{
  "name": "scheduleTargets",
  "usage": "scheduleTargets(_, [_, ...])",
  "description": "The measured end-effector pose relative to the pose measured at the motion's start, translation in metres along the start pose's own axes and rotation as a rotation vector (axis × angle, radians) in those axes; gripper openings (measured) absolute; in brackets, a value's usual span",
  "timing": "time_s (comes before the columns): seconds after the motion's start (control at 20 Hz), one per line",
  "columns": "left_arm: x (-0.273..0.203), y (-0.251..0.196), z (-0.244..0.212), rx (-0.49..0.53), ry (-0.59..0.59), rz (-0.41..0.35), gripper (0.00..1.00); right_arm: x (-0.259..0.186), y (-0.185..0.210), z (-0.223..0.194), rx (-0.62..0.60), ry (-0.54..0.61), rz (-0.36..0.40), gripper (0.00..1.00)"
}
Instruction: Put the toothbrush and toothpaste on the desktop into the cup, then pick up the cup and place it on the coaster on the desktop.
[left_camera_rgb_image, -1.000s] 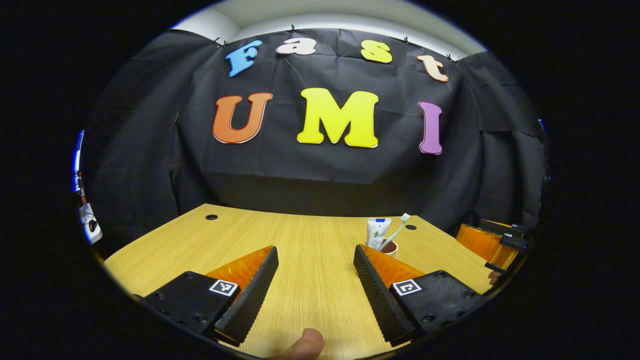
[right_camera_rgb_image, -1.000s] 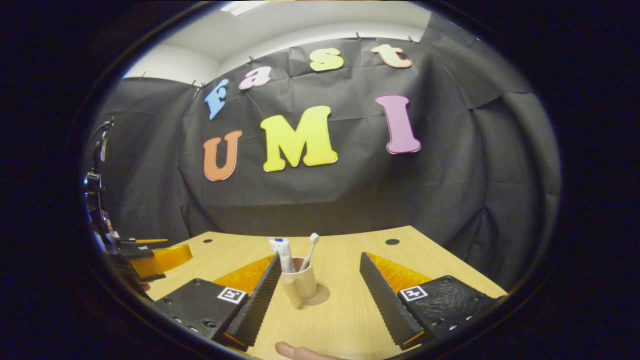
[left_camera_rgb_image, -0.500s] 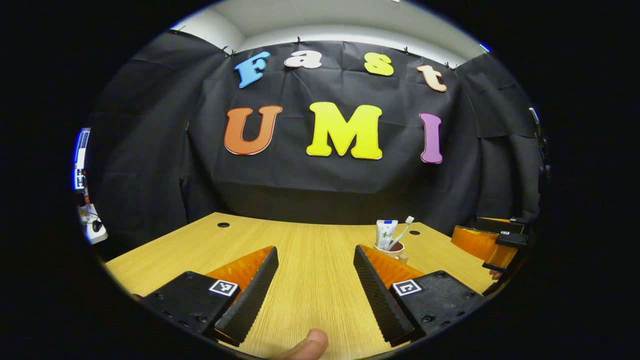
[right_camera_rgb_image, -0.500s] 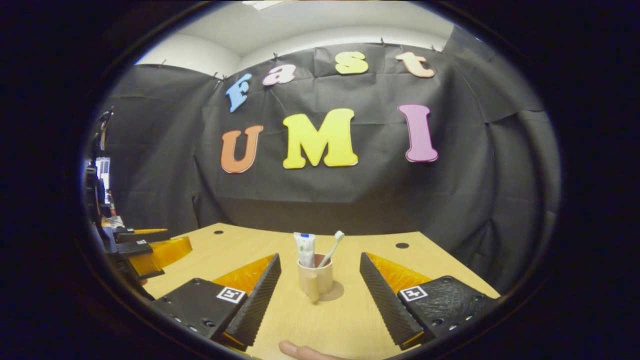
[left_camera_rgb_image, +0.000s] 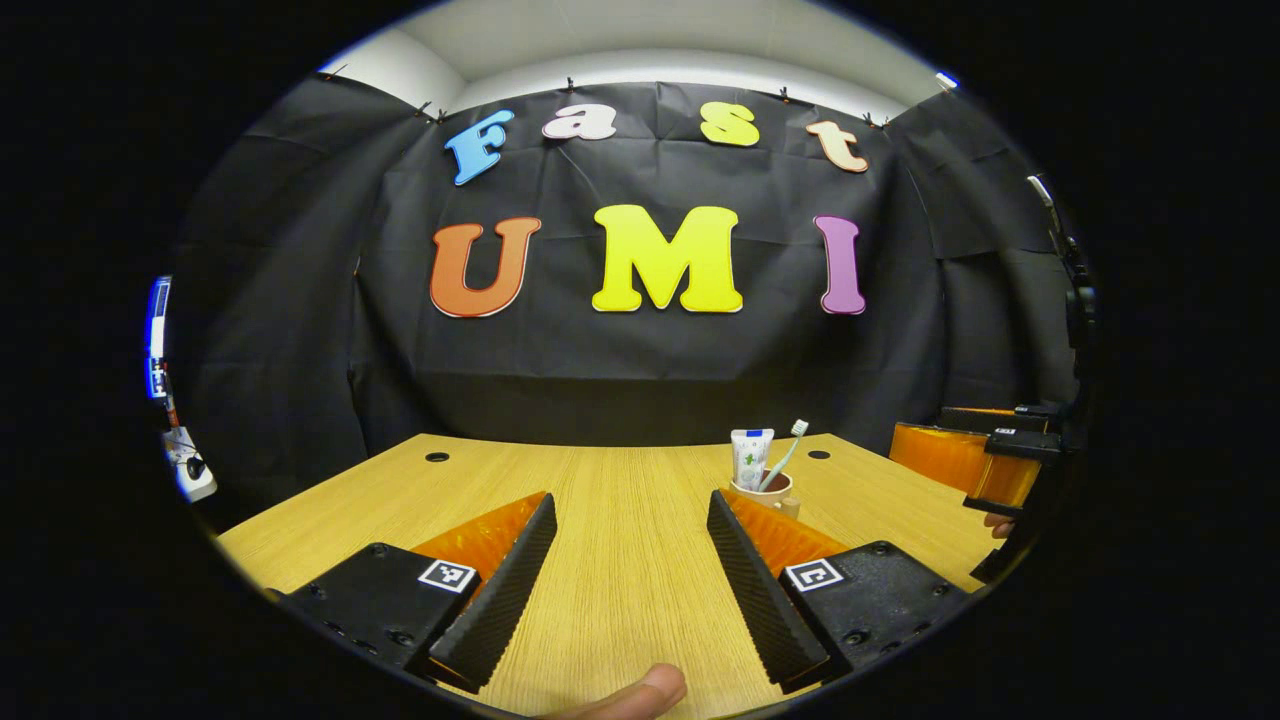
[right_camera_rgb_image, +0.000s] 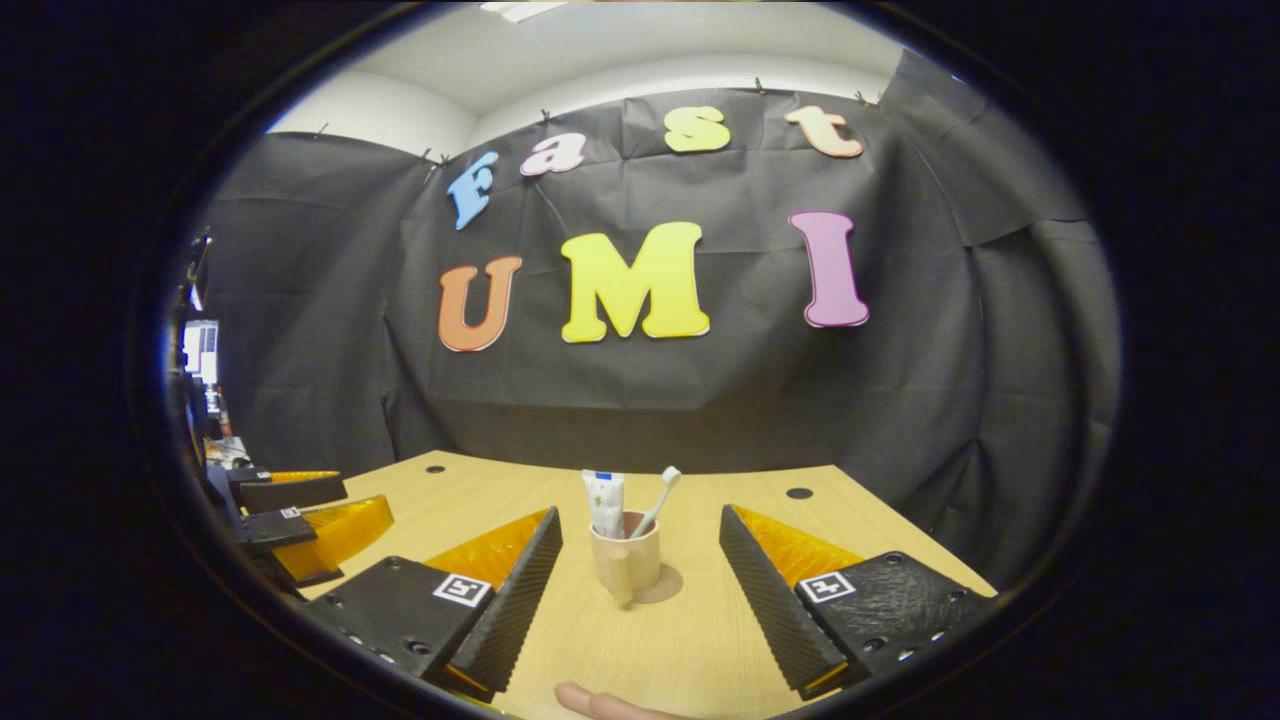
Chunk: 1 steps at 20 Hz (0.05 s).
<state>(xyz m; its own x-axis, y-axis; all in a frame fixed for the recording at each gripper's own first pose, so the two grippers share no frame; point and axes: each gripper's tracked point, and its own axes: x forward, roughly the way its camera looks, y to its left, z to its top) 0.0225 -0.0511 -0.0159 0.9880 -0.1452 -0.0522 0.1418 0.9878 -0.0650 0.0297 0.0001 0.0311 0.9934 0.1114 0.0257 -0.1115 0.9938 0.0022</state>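
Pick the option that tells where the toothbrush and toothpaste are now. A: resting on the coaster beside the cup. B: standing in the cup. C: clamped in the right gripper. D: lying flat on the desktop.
B: the toothbrush and toothpaste stand upright in the cup, which sits on the coaster.

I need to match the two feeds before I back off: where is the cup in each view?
Left gripper view: the cup sits right of centre, just past the left gripper's right-side finger, which hides its base.
Right gripper view: the cup stands on the coaster, centred ahead of the open right gripper.
Shared landmark: the toothbrush leaning out of the cup.
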Motion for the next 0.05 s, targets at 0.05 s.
scheduleTargets(0.05, [0.0012,-0.0018,-0.002,-0.004,0.005,-0.004,0.96,0.0003,-0.0002,-0.0006,-0.005,0.001,-0.001,0.96])
